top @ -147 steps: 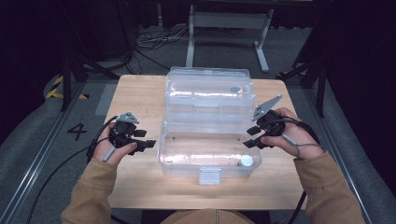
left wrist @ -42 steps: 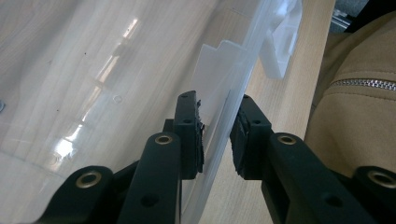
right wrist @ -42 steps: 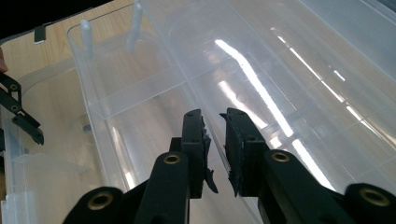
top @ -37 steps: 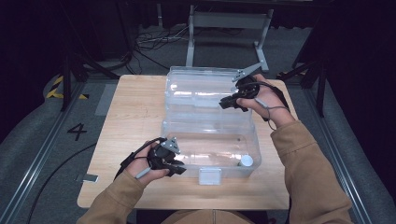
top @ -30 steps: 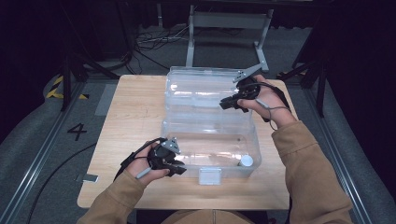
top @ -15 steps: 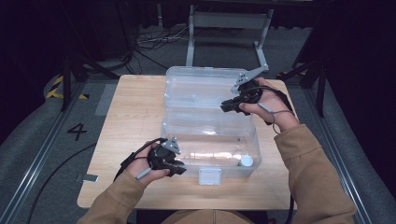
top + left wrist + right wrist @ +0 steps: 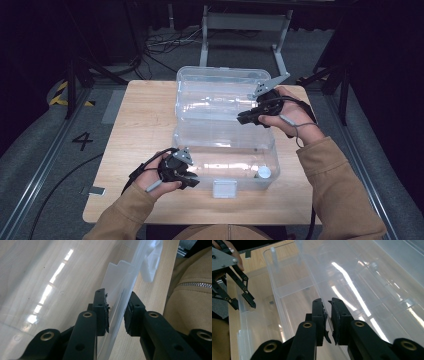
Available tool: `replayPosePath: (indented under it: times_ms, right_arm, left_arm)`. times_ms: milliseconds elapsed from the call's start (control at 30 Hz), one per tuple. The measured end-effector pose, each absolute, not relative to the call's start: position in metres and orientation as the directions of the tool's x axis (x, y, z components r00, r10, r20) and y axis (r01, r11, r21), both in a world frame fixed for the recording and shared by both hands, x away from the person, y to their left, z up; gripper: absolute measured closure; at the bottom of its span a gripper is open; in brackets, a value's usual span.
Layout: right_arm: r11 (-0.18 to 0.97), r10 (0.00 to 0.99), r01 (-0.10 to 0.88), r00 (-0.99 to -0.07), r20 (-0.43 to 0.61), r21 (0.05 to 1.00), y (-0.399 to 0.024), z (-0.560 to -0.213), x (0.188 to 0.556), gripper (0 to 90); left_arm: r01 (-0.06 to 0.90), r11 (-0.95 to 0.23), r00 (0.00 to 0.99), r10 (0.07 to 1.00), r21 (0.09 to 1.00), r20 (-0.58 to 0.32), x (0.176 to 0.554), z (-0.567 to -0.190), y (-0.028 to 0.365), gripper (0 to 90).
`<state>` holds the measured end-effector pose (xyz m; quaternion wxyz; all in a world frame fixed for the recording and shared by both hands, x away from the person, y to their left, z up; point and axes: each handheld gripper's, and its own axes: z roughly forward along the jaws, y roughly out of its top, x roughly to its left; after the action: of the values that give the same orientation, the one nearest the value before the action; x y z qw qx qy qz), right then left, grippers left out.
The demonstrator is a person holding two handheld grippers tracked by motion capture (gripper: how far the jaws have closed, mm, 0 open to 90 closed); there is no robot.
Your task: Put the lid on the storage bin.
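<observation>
A clear plastic storage box [image 7: 225, 150] is being handled on the wooden desk [image 7: 145, 115]; it is standing open near the desk's middle, its base toward the near edge and its hinged lid [image 7: 220, 92] lying back toward the far edge; a white latch [image 7: 223, 188] is showing on the front wall, and a small white round piece [image 7: 263, 172] is lying inside at the base's near right corner.

The left gripper [image 7: 187, 177] is being held at the front wall near its left corner; in the left gripper view the thin wall [image 7: 117, 312] is standing between the two pads; the left pad looks touching, the right one close, so a light grasp on the wall is judged, not a hard clench.

The right gripper [image 7: 245, 118] is being held over the right end of the lid; in the right gripper view its jaws are nearly closed, with a thin gap; whether the lid's rim is being pinched cannot be told.

Handling, as judged: the box is looking light, thin-walled and somewhat flexible; the plastic is glossy and probably slippery; the walls are likely to bow under a hard squeeze; hold is best being taken at the stiffened rims or near corners, not mid-panel; the lid is likely to be swinging freely on its hinge, so the base needs to be steadied while the lid is being moved.
</observation>
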<state>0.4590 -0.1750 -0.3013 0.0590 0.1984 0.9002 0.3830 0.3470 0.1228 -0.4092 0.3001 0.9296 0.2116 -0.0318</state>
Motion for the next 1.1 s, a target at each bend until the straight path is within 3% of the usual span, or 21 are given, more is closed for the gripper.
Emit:
replayPosePath:
  times_ms: [1100]
  right_arm:
    - [0.652, 0.359, 0.257, -0.933, 0.007, 0.713, -0.177, -0.301, 0.432, 82.9]
  left_arm:
    - [0.441, -0.715, 0.895, 0.393, 0.543, -0.21, 0.347, -0.41, 0.123, 73.1]
